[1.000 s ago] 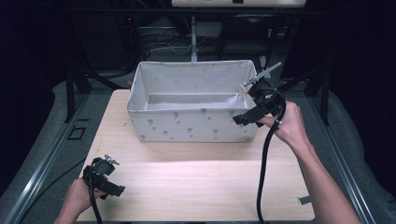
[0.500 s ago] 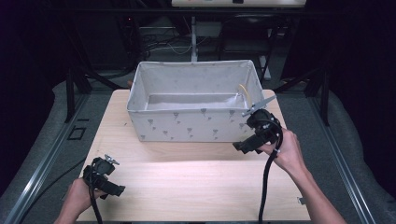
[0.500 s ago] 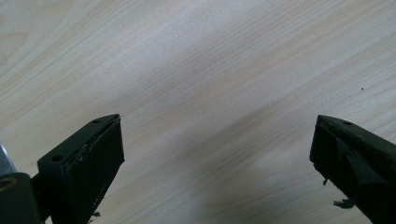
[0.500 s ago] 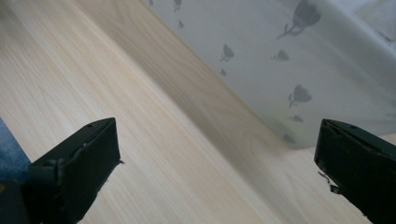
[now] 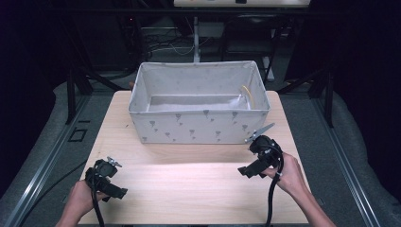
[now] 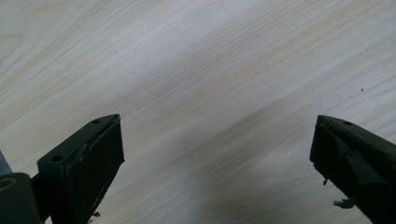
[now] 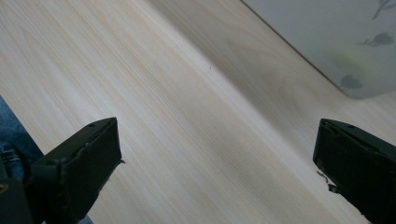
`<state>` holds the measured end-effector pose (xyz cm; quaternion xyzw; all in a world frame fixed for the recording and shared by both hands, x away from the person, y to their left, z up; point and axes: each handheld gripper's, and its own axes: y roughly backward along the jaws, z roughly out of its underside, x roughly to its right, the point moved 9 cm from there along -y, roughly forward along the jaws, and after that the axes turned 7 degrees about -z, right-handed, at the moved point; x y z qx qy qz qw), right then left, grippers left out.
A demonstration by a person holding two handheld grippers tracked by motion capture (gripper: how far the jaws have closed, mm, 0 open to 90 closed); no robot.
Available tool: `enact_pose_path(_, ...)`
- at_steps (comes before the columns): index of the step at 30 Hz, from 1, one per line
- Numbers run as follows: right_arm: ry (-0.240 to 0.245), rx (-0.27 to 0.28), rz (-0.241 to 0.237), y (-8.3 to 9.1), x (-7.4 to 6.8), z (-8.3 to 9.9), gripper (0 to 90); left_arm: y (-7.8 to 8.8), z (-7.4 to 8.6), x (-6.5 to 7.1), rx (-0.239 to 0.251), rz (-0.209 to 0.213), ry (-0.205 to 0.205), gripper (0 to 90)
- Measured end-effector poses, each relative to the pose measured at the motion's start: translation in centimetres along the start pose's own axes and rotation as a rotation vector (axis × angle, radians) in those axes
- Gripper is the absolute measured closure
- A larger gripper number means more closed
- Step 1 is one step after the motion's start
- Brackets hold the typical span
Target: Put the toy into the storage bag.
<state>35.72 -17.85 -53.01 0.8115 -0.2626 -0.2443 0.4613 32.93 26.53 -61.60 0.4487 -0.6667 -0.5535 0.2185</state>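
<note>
The left gripper [image 5: 106, 177] rests spread and empty at the table's [image 5: 189, 189] near corner. The yellowish item [image 5: 246, 94] lies inside the fabric bin [image 5: 198, 130] (far-right corner). The right gripper [image 5: 257, 161], jaws apart and empty, has pulled back from the bin: 1 drop-off looks finished.

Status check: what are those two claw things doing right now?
Left gripper open, empty. Right gripper open, empty. Grey patterned fabric bin on the wooden table. Nothing between.
</note>
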Motion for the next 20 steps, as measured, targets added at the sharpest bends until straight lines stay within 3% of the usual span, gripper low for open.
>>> enact_pose_path(7, -0.059, 0.020, -0.002, -2.4, 0.8, 2.0, 2.8, -0.1, 0.0, -0.1, 0.000, 0.001, 0.001, 2.9)
enact_pose_path(16, -0.062, -0.073, 0.030, -4.7, 1.4, 4.8, 3.5, 0.2, -0.2, -0.3, 0.014, 0.006, -0.001, 2.8)
enact_pose_path(20, -0.053, -0.092, 0.041, -4.4, 1.5, 5.0, 3.9, 0.2, -0.2, -0.4, 0.019, 0.007, 0.002, 2.7)
